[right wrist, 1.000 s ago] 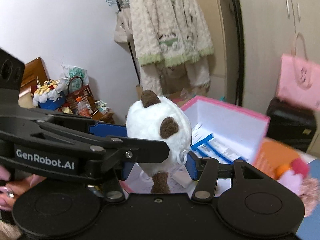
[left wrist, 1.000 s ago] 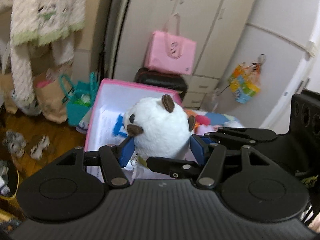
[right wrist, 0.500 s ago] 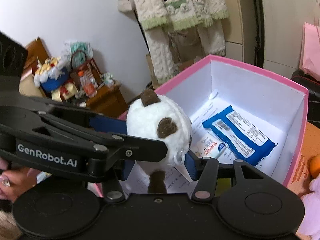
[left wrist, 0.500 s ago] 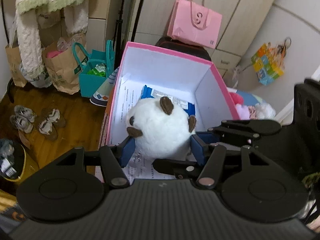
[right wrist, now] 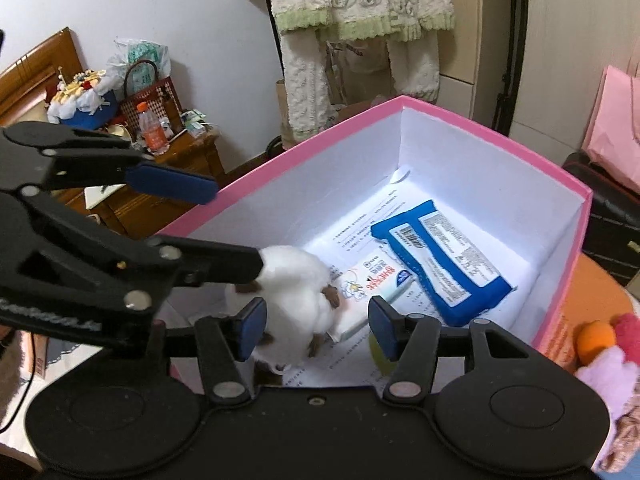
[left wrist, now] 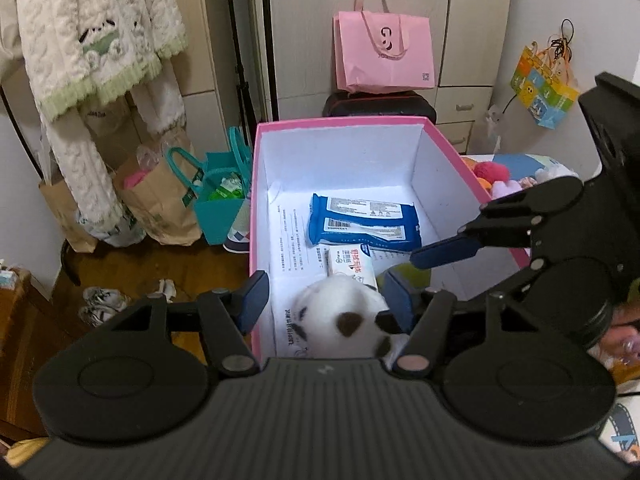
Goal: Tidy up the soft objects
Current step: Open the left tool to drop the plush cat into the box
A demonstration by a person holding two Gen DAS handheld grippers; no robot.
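The white plush toy [left wrist: 340, 316] with brown ears lies on the floor of the pink box [left wrist: 352, 122], at the near end, close to the cameras. It rests on a printed paper sheet [left wrist: 288, 232] that covers the bottom of the box. Just past the toy is a small white pack [left wrist: 350, 262], and past that a blue pack [left wrist: 364, 222] lies flat.

The left gripper [left wrist: 326, 300] hangs over the near end of the box. Its fingers are opening. The toy is between them, but there is a gap on the left side and the pads do not squeeze it. One blue pad sits just outside the pink wall — the other is inside, beside the toy.

The right gripper [right wrist: 316, 322] is over the same spot from the other side. Its fingers are opening too. The toy lies by its left pad, and the right pad stands clear of it. So neither gripper holds the toy.

The box has white walls inside and a pink rim. Beside it, on the right in the right wrist view, soft toys [right wrist: 612, 344] in orange, pink and purple lie in a heap. A fluffy cream sweater [left wrist: 92, 40] hangs on the wall behind. A pink bag [left wrist: 384, 56] stands past the far end of the box, and a teal bag [left wrist: 216, 192] sits on the wood floor.
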